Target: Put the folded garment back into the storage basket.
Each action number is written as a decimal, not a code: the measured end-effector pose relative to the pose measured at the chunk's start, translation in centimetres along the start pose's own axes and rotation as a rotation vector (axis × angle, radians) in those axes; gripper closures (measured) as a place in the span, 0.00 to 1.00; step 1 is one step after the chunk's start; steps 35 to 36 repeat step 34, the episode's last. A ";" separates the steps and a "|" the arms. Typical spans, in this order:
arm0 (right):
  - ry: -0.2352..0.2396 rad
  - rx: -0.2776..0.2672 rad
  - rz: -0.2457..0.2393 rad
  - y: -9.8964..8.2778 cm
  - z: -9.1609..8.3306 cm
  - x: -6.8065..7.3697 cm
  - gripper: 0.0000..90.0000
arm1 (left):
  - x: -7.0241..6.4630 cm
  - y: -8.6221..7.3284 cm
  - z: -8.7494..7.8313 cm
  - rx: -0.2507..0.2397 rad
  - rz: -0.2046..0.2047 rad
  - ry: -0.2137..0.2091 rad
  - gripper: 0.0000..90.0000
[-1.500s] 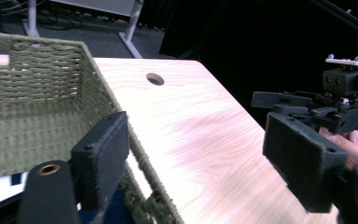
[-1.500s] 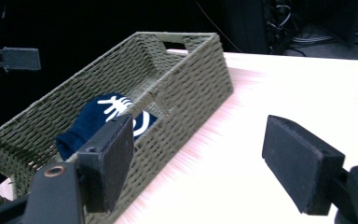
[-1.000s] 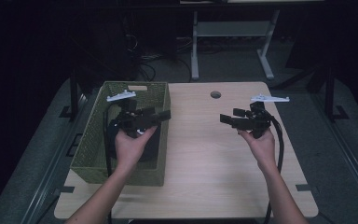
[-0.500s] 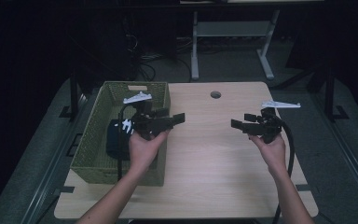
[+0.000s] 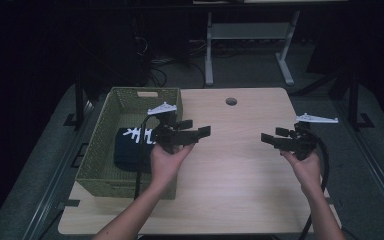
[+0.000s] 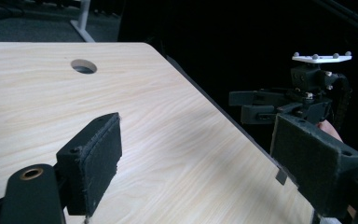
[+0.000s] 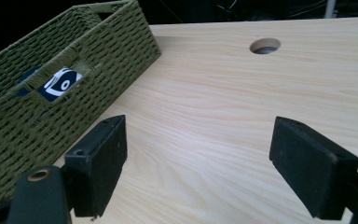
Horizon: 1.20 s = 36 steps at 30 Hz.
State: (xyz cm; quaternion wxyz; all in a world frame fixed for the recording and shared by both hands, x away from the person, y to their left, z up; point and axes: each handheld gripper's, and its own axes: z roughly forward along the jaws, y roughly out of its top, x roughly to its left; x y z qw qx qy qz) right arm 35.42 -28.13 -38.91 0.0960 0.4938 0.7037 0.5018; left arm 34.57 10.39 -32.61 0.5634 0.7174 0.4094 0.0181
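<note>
1. On the table (image 5: 240, 165), a pale wooden top with a round hole (image 5: 231, 101) near its far edge, a green woven basket (image 5: 96, 155) stood at the left side.
2. In the basket lay a dark blue cloth (image 5: 130, 147) with white print; in the right gripper view the cloth showed through the handle slot of the basket's end wall.
3. The left gripper (image 5: 200, 132) was held above the table just right of the basket's right wall, pointing across toward the other hand, with its grey plate on top.
4. Its jaws stood wide apart with nothing between them; in the left gripper view bare wood showed in the gap.
5. The left hand (image 5: 166, 160) gripped it from below, and its cable ran down over the basket's near corner.
6. The right gripper (image 5: 269, 137) hovered near the table's right edge, aimed left at the other gripper, well apart from it.
7. Its jaws were spread too, empty, with bare wood between the pads in its own view.
8. The right hand (image 5: 304, 165) held it from underneath, and the black cable looped down past the wrist.
9. In the left gripper view the right gripper appeared beyond the table's edge against a dark background.
</note>
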 end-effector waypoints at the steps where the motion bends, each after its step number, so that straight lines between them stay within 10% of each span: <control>1: -0.003 0.005 0.003 -0.1 -0.1 -0.2 0.20 | -0.1 -0.1 0.2 0.002 0.002 -0.002 0.18; 23: -0.070 -0.002 0.024 -4.5 -3.8 -2.7 0.21 | -4.4 -3.7 4.4 0.062 0.097 -0.068 0.18; 36: -0.069 0.001 0.046 -8.7 -5.8 -2.7 0.21 | -7.2 -9.1 5.3 0.116 0.186 -0.108 0.18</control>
